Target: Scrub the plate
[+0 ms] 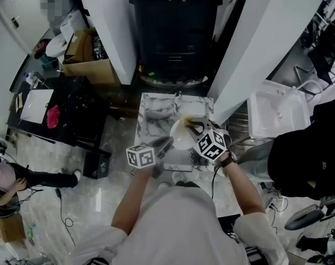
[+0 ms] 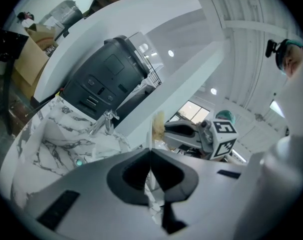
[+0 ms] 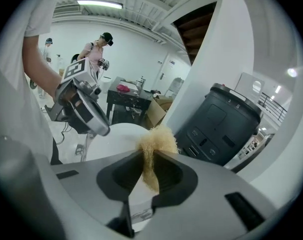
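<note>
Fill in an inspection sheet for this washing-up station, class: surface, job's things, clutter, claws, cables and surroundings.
Surface: grey-veined white marble sink counter with a metal tap.
Job's things: round white plate, held on edge over the sink; tan fibrous scrub pad at its face.
Clutter: white plastic tub to the right of the counter.
Grippers: left claw shut on the plate's rim; right claw shut on the pad.
Cables: black cable loose on the floor at left.
Surroundings: black plastic bin behind the sink, brown cardboard box, black table.
</note>
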Available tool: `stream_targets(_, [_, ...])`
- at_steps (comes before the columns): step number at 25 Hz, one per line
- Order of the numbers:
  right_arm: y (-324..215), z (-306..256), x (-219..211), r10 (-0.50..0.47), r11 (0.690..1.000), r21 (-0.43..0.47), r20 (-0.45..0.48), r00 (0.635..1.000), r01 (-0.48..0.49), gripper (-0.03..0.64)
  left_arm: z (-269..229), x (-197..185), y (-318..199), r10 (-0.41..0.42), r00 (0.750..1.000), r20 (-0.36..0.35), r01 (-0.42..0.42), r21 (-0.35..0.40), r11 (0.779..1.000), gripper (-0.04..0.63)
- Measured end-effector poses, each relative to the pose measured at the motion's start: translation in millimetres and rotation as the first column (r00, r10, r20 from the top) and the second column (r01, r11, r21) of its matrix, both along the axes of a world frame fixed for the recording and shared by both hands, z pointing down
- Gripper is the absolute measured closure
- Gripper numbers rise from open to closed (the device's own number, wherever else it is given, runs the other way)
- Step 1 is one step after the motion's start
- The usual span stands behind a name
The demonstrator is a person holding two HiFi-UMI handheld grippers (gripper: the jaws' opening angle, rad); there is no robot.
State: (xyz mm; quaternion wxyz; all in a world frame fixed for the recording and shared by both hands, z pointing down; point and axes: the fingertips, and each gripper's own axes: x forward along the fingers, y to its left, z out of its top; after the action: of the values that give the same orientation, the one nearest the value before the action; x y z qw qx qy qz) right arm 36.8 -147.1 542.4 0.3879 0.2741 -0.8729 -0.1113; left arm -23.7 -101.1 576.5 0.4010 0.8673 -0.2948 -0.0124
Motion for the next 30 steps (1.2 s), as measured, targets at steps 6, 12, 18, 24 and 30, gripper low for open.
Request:
stream_targets(6, [12.6, 25.5, 27.9, 0.067, 0.996, -0.062, -0.010, 0.998, -0.068, 0.545, 0.7, -7.6, -4.1, -0.041, 0.998, -0.051, 0.040, -0.019, 0.999, 0.580])
stream_targets(12, [43.4, 48.4, 31.0, 0.053, 0.993, -0.105, -0.032, 0.998, -0.056, 0.545, -4.3, -10.7, -11.7, -0.077, 0.993, -0.088, 0.075, -0.029, 0.997, 0.580])
stream_targets(18, [66.0, 49.9, 7.1, 0.003, 0.992, -0.128, 0.008, 1.000, -0.001, 0.543, -6.2, -11.9, -20.6, -0.090, 0.992, -0.084, 0.089, -0.027, 0.996, 0.580])
stream_targets(24, [65.3, 30.8, -20.8, -0.026, 0.994, -0.103, 0.079, 0.997, 0.034, 0.543, -10.8, -1.9, -20.4, -0.070, 0.995, -0.076, 0.068, -0.026, 0.997, 0.580])
stream_targets(30, [48.8, 16.3, -28.4, -0.023, 0.999, -0.042, 0.086, 0.996, 0.027, 0.543, -10.6, -1.0, -13.4, -0.050, 0.995, -0.089, 0.048, -0.031, 0.998, 0.580])
